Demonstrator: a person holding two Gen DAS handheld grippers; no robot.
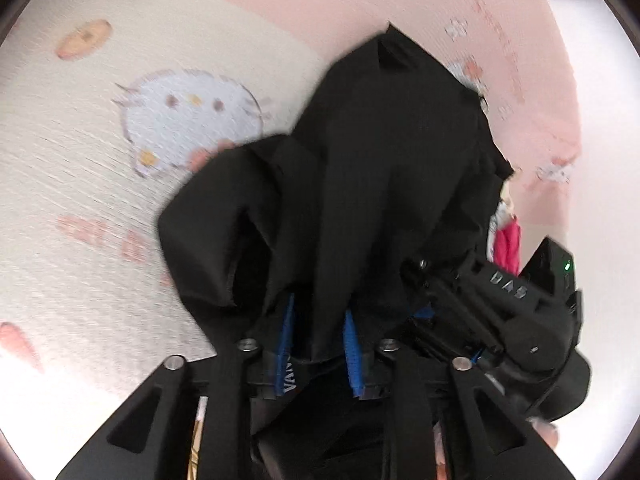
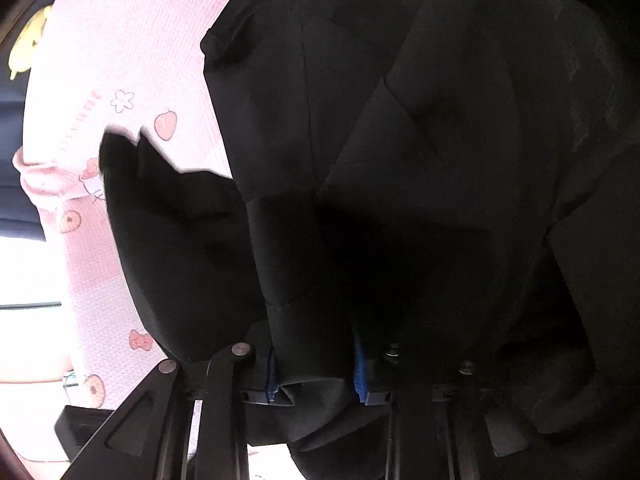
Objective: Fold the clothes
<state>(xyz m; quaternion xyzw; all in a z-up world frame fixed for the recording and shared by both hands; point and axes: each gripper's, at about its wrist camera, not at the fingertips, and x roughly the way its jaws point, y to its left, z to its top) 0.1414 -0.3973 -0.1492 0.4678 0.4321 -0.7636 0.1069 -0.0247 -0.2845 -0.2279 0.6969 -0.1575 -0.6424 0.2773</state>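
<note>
1 black garment [image 1: 384,184] hangs bunched between 2 grippers, above a pink and cream cloth [image 1: 100,168] printed with cartoon shapes. In the left wrist view the left gripper [image 1: 320,350] is clenched on a fold of the garment, its 2 blue pads [image 1: 285,344] pressing the fabric from either side; the cloth mass rises from them toward 12 o'clock. The right gripper [image 1: 500,308] shows at 4 o'clock, its tips buried in the same fabric. In the right wrist view the right gripper [image 2: 316,368] likewise grips a hemmed fold between 2 blue pads [image 2: 361,372], the garment filling everything from 12 to 5 o'clock. A red scrap [image 1: 507,245] peeks out at 3 o'clock.
</note>
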